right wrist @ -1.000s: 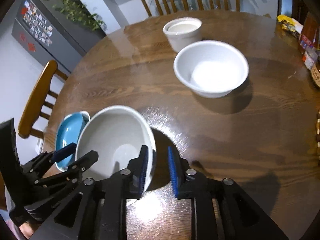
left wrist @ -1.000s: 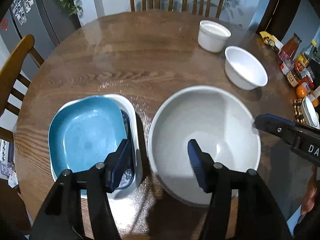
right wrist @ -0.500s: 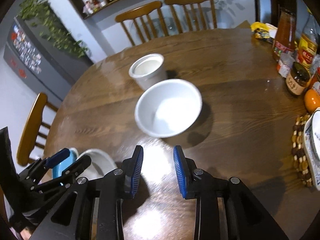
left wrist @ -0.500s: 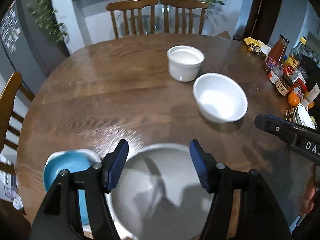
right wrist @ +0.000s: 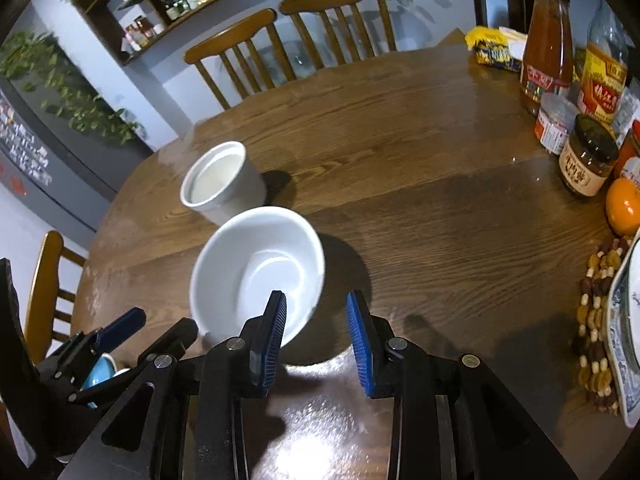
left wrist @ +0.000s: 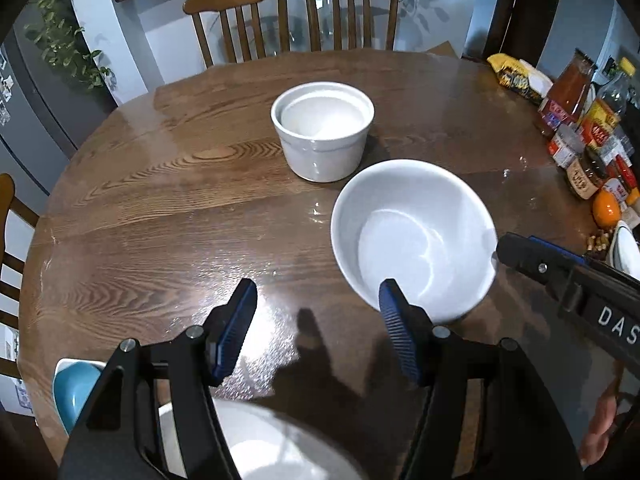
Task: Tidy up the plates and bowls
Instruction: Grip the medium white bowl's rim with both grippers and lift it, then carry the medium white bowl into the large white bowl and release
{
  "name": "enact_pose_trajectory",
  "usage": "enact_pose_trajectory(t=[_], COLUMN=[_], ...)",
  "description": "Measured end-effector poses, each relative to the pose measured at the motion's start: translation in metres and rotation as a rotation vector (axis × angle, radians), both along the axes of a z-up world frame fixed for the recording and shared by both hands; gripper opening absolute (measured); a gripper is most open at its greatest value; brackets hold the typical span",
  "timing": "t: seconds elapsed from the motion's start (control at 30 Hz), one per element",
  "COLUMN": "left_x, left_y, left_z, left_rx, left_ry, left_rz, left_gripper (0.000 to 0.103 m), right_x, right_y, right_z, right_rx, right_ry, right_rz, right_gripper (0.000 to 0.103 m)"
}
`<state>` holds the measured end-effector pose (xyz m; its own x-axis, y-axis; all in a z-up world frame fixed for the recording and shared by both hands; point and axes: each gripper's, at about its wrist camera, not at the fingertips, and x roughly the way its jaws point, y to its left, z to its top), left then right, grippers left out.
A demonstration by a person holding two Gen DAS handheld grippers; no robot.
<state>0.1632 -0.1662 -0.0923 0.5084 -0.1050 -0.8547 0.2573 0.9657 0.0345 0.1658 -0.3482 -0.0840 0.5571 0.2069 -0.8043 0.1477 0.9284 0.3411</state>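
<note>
A medium white bowl stands mid-table, with a straight-sided white pot just behind it. My left gripper is open over bare wood, just left of the bowl, with nothing between its fingers. My right gripper is open at the bowl's near right rim. Its left finger overlaps the bowl's inside, its right finger is outside, and the pads do not press. A large pale bowl and a blue plate in a white dish lie below my left gripper.
Sauce bottles and jars, an orange, a beaded mat and a blue-patterned plate crowd the table's right edge. A yellow snack packet lies at the far right. Wooden chairs stand behind the table, and another at the left.
Both grippers moved forward from the large bowl and blue plate to the medium white bowl. The large bowl slid to the bottom of the left view. The right jaws stand slightly wider.
</note>
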Motion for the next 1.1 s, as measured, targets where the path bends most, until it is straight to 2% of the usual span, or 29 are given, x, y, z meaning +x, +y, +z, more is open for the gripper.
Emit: enact_pose_trajectory(t=[0.3,0.37,0.4,0.43,0.5,0.57,0.77,1.1], left_x=[0.017,0.018,0.018,0.019,0.019,0.02,0.014,-0.035], left_y=[-0.018,-0.021,-0.022,-0.024,-0.026,-0.026,-0.023,0.005], left_z=[-0.01,-0.012,-0.014,-0.015,-0.018,-0.019,-0.009,0.049], left_rx=[-0.006,-0.013,-0.016,-0.023,-0.029,-0.039,-0.069,-0.108], left_ry=[0.047,0.058,0.065,0.074,0.084,0.087,0.067,-0.068], left_rz=[-0.032,-0.045,-0.05,-0.056,-0.065,-0.068,-0.076,-0.099], left_gripper=[0.058,0.044,0.04,0.034,0.031,0.02,0.018,0.018], right_x=[0.018,0.02,0.021,0.021,0.022,0.021,0.015,-0.037], right_y=[-0.001,0.001,0.001,0.002,0.002,0.003,0.002,0.021], right_z=[-0.017,-0.02,-0.021,-0.022,-0.022,-0.022,-0.017,0.046], right_rx=[0.018,0.015,0.017,0.021,0.016,0.014,0.013,-0.019], right_ry=[0.041,0.045,0.047,0.044,0.042,0.039,0.027,-0.11], right_rz=[0.035,0.046,0.049,0.057,0.06,0.061,0.052,0.075], right_gripper=[0.032,0.032,0.031,0.025,0.013,0.009,0.009,0.009])
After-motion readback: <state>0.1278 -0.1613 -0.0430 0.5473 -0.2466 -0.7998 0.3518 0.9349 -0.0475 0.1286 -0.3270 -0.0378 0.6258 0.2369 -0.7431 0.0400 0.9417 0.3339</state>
